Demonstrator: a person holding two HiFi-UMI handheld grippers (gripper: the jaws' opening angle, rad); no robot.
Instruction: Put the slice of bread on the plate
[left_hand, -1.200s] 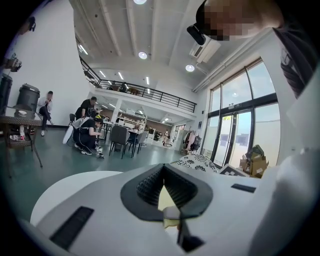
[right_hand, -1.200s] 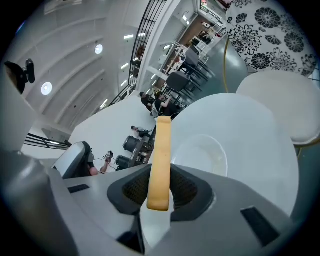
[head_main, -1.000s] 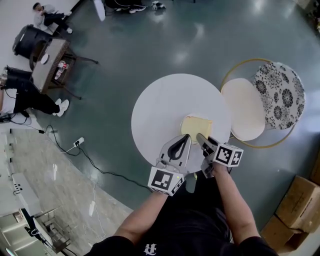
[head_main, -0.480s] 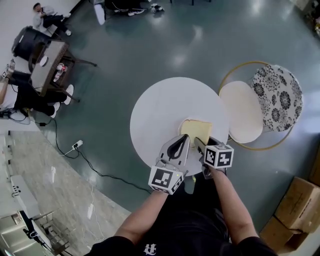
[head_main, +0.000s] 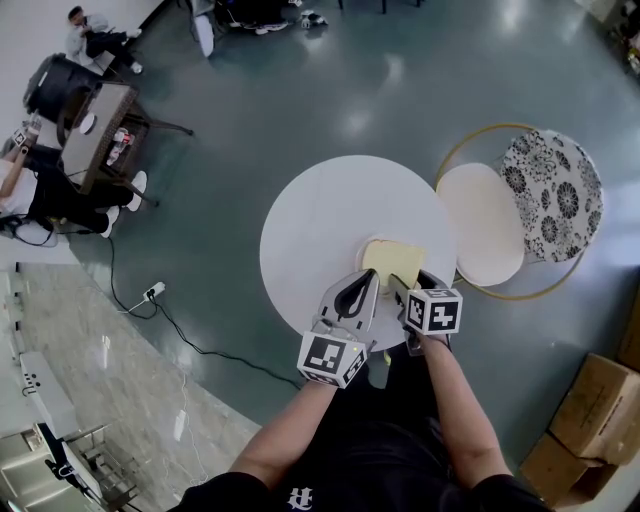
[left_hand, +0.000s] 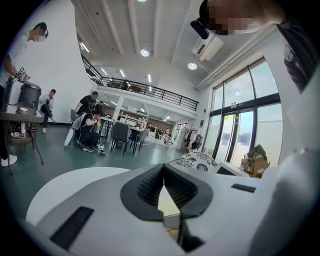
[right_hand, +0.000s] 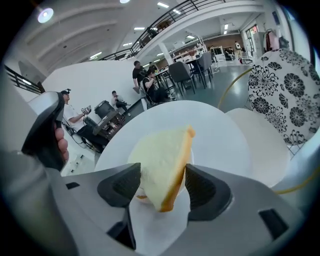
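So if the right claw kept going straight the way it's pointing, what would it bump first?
The slice of bread. It sits between the jaws of the right claw, which have just been opening, so it gets bumped first; the white table probably lies just behind it.

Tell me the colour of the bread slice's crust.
Golden brown, edging the pale cream bread slice; it shows best in the right gripper view.

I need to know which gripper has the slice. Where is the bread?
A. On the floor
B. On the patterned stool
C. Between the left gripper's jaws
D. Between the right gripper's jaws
D: the bread stands tilted inside the right gripper, whose jaws have just been opening.
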